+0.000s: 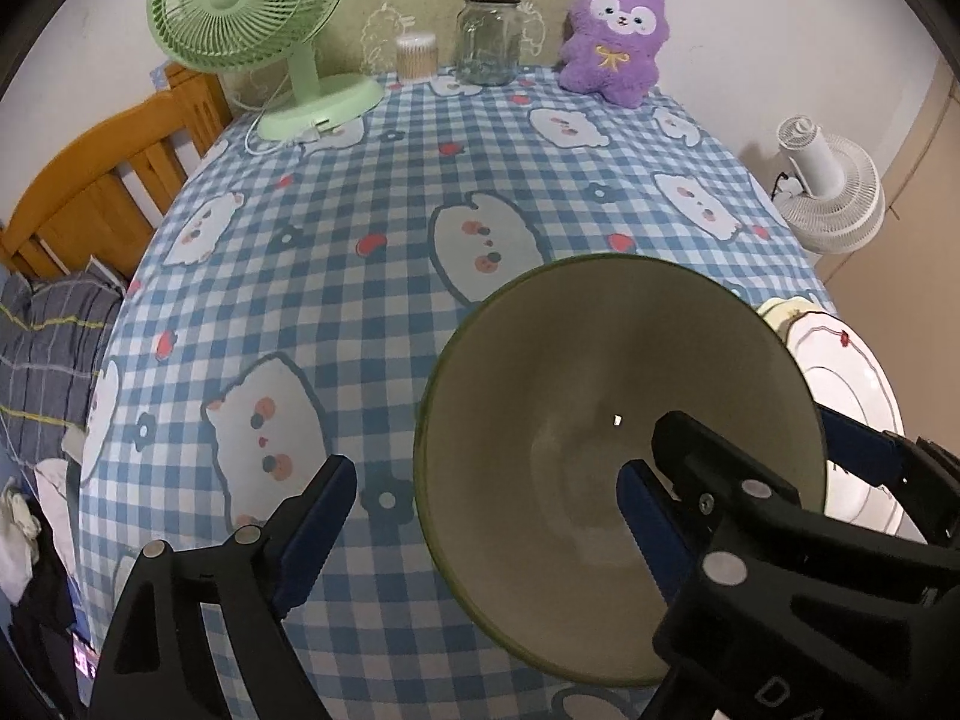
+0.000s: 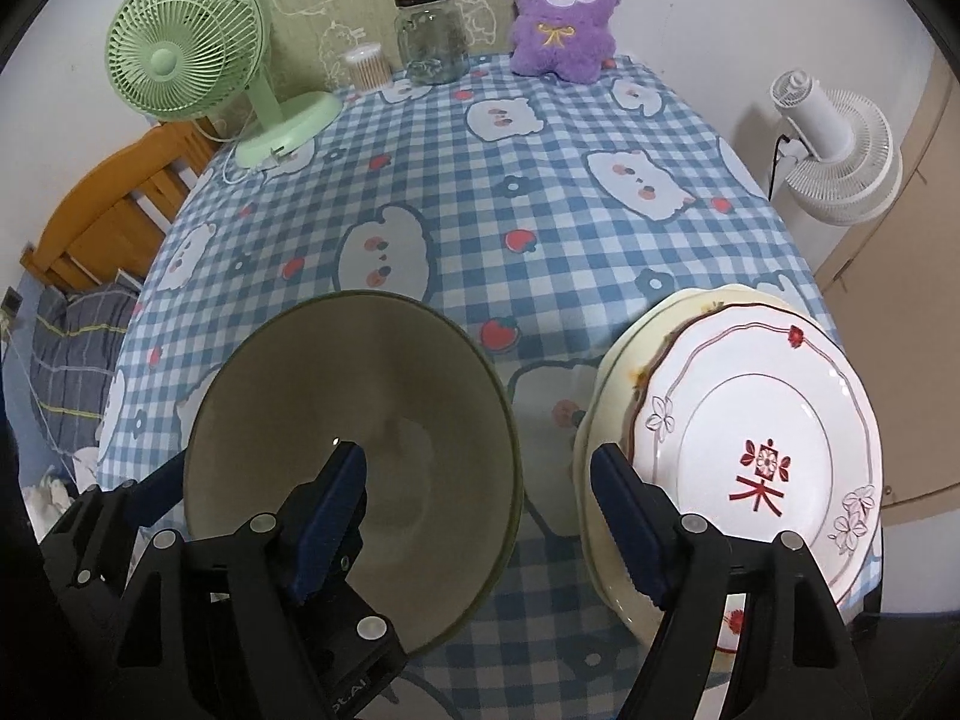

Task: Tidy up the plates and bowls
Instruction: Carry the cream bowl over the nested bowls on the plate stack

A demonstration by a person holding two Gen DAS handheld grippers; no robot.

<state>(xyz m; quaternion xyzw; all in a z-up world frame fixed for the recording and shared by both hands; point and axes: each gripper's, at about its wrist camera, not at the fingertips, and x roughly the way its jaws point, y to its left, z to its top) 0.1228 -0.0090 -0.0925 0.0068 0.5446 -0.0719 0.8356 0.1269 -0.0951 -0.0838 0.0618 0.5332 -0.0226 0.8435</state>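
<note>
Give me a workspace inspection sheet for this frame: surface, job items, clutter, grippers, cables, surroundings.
Surface: blue-and-white checked tablecloth with bear prints.
Job's things: large green-rimmed ceramic bowl upright; white floral plate stacked on a cream plate.
Clutter: green desk fan, glass jar, cotton-swab tub, purple plush toy along the far edge.
Grippers: left gripper open, straddling the bowl's rim; right gripper open, between bowl and plates.
Cables: white fan lead.
Surroundings: wooden bed frame, white floor fan.
</note>
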